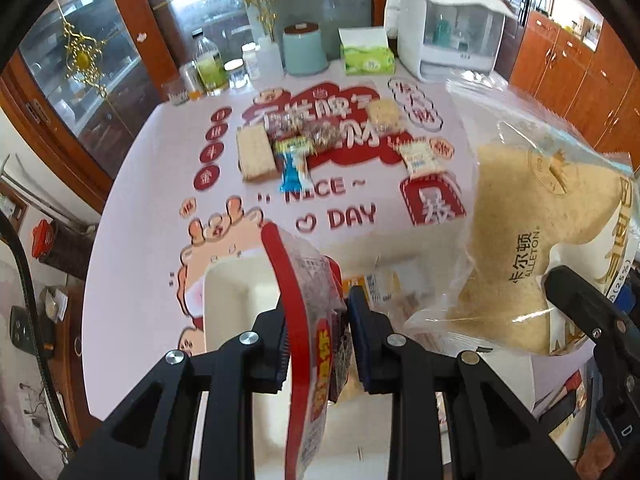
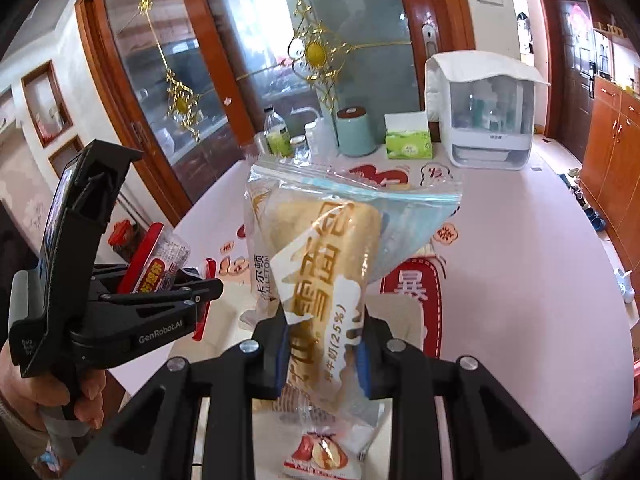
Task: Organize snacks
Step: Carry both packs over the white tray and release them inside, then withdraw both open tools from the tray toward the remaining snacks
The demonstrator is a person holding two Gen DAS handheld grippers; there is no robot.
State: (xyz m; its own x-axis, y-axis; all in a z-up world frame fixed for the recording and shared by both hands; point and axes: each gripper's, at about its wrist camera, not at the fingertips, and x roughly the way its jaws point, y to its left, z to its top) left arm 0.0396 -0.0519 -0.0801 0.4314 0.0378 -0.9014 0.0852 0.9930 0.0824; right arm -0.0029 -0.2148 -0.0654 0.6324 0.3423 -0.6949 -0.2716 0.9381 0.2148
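Observation:
My left gripper (image 1: 318, 332) is shut on a red-edged snack packet (image 1: 298, 320), held on edge over a cream bin (image 1: 224, 300). My right gripper (image 2: 324, 356) is shut on a clear bag of bread (image 2: 320, 264) with gold lettering, lifted above the same bin (image 2: 404, 320). That bread bag (image 1: 516, 232) fills the right of the left wrist view. In the right wrist view the left gripper (image 2: 202, 294) shows at the left with the red packet (image 2: 156, 264), held by a person's hand (image 2: 80, 392). A small packet with a red picture (image 2: 320, 456) lies below the bread bag.
Loose snacks lie mid-table on the pink printed cloth (image 1: 160, 184): a wafer pack (image 1: 256, 156), a blue packet (image 1: 294, 168), a dark bar (image 1: 320, 132), a pale cake (image 1: 384, 114), a small white packet (image 1: 416, 156). At the far edge stand bottles (image 1: 208, 64), a teal canister (image 1: 304, 48), a tissue box (image 1: 366, 56) and a white cabinet (image 1: 448, 36).

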